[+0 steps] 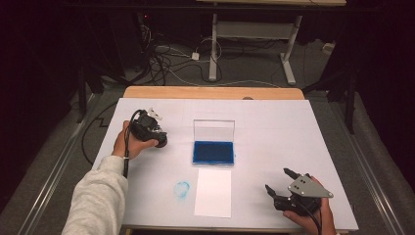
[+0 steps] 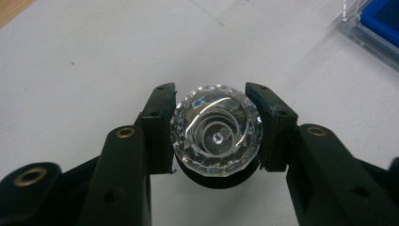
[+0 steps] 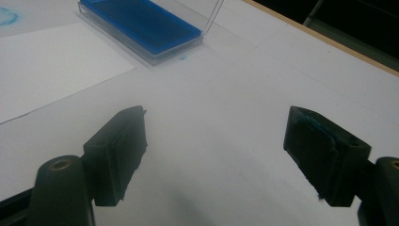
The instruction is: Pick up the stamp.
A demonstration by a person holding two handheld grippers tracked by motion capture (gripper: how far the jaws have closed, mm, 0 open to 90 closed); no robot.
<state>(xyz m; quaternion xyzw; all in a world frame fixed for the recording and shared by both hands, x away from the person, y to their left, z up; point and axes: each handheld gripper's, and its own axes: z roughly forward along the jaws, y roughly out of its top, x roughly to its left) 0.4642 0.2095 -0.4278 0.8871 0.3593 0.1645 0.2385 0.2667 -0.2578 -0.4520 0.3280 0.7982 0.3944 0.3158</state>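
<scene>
Both left tool (image 2: 215, 136) pads clamp crystal knob (image 2: 216, 136).

looks like a lab or test room: dark surround, cable tangle on floor (image 1: 161, 58) upper left of the frame, height-adjustable desk frame (image 1: 254, 44) top centre, white-covered table (image 1: 274, 132) mid-frame.
</scene>
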